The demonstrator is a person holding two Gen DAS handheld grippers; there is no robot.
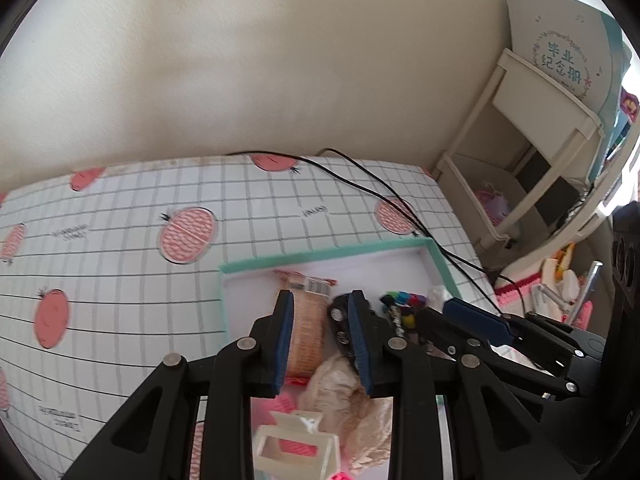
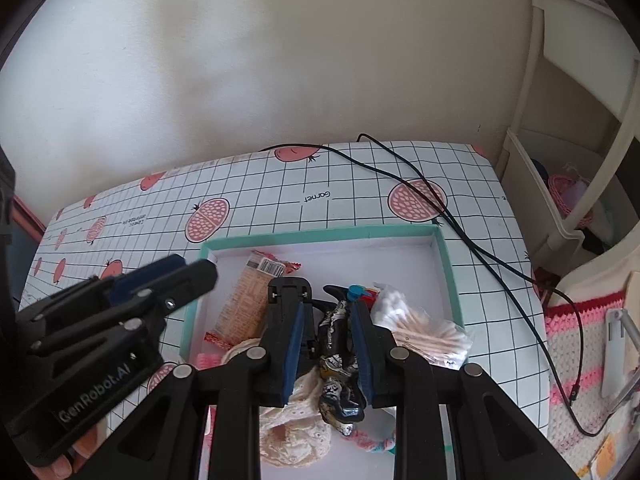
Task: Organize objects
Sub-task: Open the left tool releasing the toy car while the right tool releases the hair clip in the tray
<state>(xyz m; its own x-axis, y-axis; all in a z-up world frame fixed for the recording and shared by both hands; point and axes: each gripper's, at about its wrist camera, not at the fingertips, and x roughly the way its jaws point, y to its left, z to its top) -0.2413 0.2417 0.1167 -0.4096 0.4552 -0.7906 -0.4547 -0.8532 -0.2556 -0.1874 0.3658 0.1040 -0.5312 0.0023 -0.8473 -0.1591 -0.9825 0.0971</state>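
A black, silver-patterned hair clip [image 2: 338, 364] stands roughly upright between the right jaws, above cream lace fabric [image 2: 296, 436]. A bag of cotton swabs [image 2: 420, 328] lies just right of those jaws, and an orange snack packet [image 2: 244, 304] lies flat to their left, all inside the teal-rimmed tray [image 2: 446, 264].

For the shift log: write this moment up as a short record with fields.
container: teal-rimmed tray on a grid tablecloth
contents: snack packet, cotton swabs, lace fabric, black patterned item
left gripper: open, above the snack packet
right gripper: jaws either side of the black patterned item; grip unclear
cable: black cord across the cloth
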